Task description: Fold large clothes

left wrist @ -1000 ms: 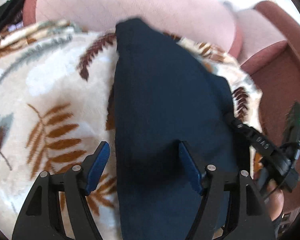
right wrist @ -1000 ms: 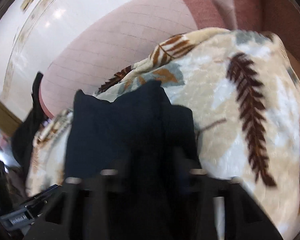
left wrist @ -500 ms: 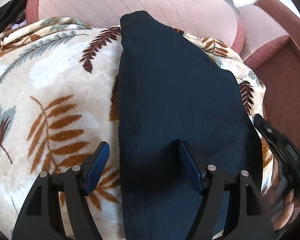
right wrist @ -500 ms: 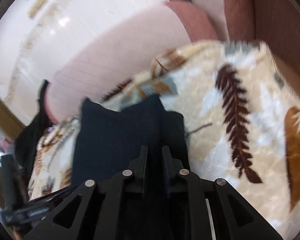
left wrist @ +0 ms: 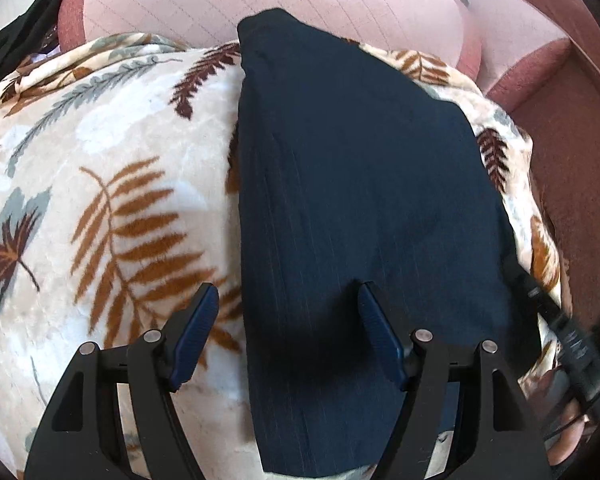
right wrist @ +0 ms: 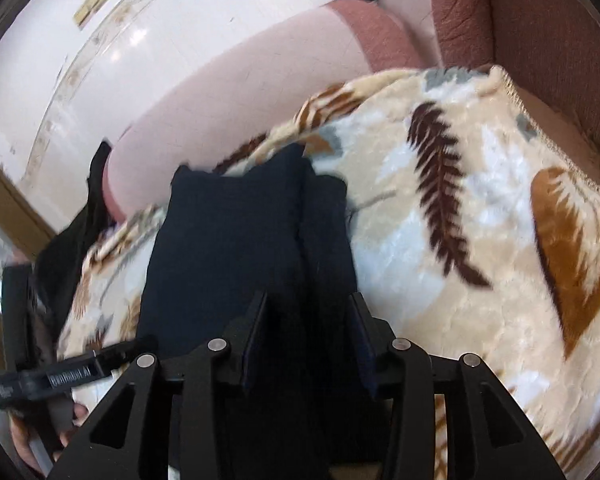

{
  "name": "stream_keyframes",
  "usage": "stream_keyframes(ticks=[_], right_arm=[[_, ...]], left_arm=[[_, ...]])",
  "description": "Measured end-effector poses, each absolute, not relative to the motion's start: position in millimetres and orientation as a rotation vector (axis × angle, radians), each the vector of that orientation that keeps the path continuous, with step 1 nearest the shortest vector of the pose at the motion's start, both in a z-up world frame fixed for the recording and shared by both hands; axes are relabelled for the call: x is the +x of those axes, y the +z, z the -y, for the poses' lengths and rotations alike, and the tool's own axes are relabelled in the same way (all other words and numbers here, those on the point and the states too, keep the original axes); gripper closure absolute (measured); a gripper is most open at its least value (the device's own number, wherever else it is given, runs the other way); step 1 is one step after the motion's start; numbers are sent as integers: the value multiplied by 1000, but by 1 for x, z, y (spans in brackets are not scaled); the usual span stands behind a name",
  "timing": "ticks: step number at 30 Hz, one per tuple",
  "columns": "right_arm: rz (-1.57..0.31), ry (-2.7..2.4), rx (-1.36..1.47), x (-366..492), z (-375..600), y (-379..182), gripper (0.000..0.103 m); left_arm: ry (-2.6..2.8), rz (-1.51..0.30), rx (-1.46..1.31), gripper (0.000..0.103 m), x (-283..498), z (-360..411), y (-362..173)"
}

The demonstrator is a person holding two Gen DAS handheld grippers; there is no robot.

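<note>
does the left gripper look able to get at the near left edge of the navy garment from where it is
Probably yes. The left gripper stands open with the navy garment's left edge running between its fingers, flat on the leaf-print blanket. Nothing shows in the way.

Bright daylight flooding both views, coming from far side. Pink cushion (left wrist: 268,4) washing out near top. White floor (right wrist: 148,40) glaring, specular spots blooming. Navy garment (left wrist: 352,184) reading nearly black in right wrist view, weave detail showing only in left. Left tongs (left wrist: 288,300) casting soft shadow onto cloth beneath. Fisheye bending edges, dark vignette ringing corners. Leaf-print blanket (right wrist: 480,216) smearing with motion blur in right view; left view sharper.
</note>
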State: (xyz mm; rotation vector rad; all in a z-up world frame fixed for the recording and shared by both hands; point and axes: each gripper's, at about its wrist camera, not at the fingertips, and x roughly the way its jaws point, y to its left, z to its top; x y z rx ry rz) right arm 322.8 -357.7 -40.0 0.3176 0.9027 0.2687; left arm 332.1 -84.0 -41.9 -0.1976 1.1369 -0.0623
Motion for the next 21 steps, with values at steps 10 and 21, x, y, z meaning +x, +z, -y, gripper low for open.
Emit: stream_keyframes(ticks=[10, 21], right_arm=[[-869, 260, 333, 283, 366, -36, 58], [-935, 243, 257, 281, 370, -52, 78]], left_arm=[[-61, -1155, -159, 30, 303, 86, -47], [-64, -1189, -130, 30, 293, 104, -51]])
